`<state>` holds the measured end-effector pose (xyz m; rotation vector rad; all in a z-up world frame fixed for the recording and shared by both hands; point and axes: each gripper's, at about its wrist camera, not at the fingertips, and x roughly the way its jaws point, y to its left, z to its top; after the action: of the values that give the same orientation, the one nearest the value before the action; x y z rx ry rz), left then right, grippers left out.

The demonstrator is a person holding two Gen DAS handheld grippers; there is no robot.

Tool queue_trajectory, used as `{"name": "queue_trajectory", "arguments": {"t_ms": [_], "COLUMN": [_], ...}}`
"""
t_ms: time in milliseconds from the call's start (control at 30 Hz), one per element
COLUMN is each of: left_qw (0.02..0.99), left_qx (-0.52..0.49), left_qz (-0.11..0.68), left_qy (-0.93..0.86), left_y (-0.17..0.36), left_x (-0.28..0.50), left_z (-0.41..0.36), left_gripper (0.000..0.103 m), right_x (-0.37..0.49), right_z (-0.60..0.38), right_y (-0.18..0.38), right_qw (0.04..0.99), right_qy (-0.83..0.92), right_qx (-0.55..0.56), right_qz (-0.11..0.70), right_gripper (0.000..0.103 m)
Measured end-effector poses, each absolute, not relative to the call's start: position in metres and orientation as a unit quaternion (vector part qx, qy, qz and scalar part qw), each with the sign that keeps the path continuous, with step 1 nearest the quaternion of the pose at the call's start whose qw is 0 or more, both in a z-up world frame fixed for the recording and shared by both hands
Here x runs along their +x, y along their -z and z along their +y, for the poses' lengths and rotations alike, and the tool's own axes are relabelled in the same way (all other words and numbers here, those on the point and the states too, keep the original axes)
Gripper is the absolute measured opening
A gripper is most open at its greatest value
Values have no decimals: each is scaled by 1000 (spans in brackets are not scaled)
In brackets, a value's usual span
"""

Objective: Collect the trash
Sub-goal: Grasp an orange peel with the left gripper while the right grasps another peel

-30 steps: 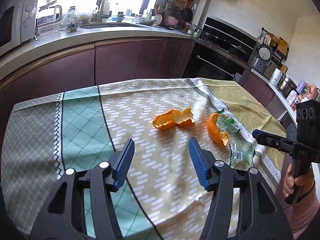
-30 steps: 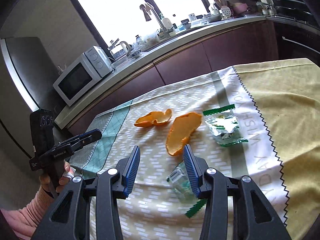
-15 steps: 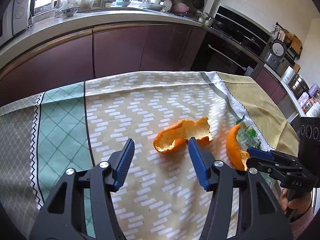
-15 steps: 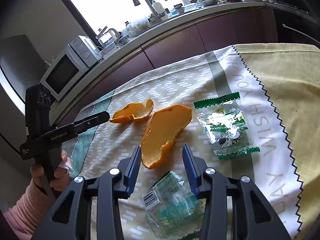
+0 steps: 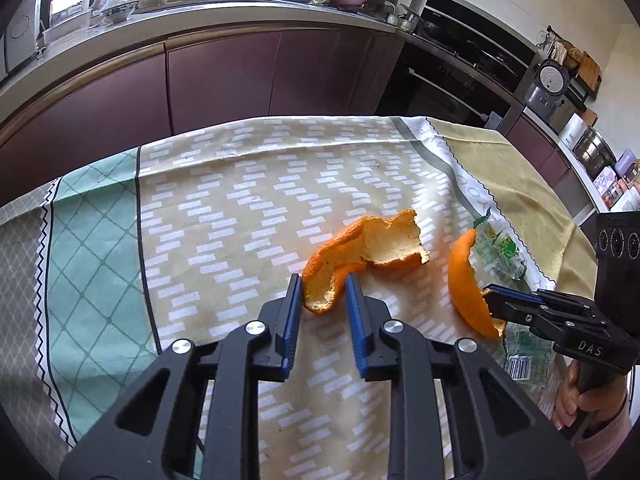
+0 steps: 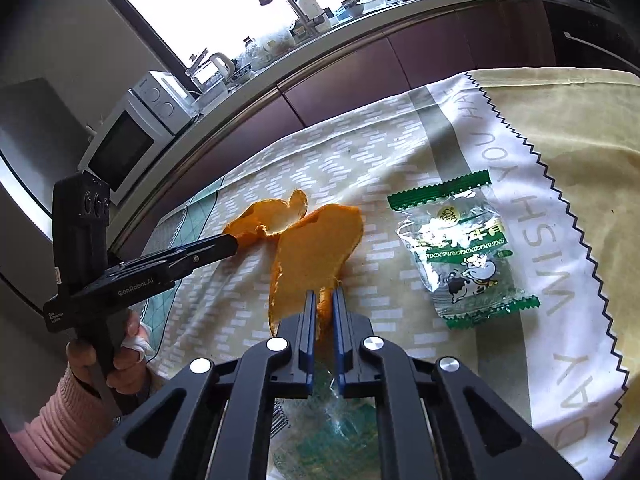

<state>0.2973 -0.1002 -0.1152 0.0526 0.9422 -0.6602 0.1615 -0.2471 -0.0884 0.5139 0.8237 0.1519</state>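
Observation:
Two orange peels lie on the tablecloth. My left gripper has its jaws narrowed around the near end of the wide peel; the peel sits between the pads, contact unclear. My right gripper is shut on the near edge of the curved peel. That gripper also shows in the left wrist view with the curved peel. A green snack wrapper lies to the right. A second crumpled wrapper lies under my right gripper.
The patterned tablecloth covers the table. Purple kitchen cabinets and a counter with a microwave stand behind. An oven is at the far right.
Both grippers moved forward and down to the peels. The left jaws narrowed around the wide peel. The right jaws shut on the curved peel.

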Motion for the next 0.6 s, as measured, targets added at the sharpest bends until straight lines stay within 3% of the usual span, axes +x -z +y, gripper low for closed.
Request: {"name": "queue_trajectory", "arguments": {"t_ms": [233,600], "left_qw": [845,859], "left_qx": [12,-25], "left_qz": [433,406], "left_qy": [314,310], "left_y": [105,80], "left_x": [284,253], "left_z": [-91,-30], "left_gripper": [12,9], "right_x": [156,154], "right_z": [-245,-222], "right_y": [75,52], "right_qw": [889,894], "right_qy": [-83,-124], "right_qx": [245,243], "right_qz": [377,354], "right_gripper": [6,6]}}
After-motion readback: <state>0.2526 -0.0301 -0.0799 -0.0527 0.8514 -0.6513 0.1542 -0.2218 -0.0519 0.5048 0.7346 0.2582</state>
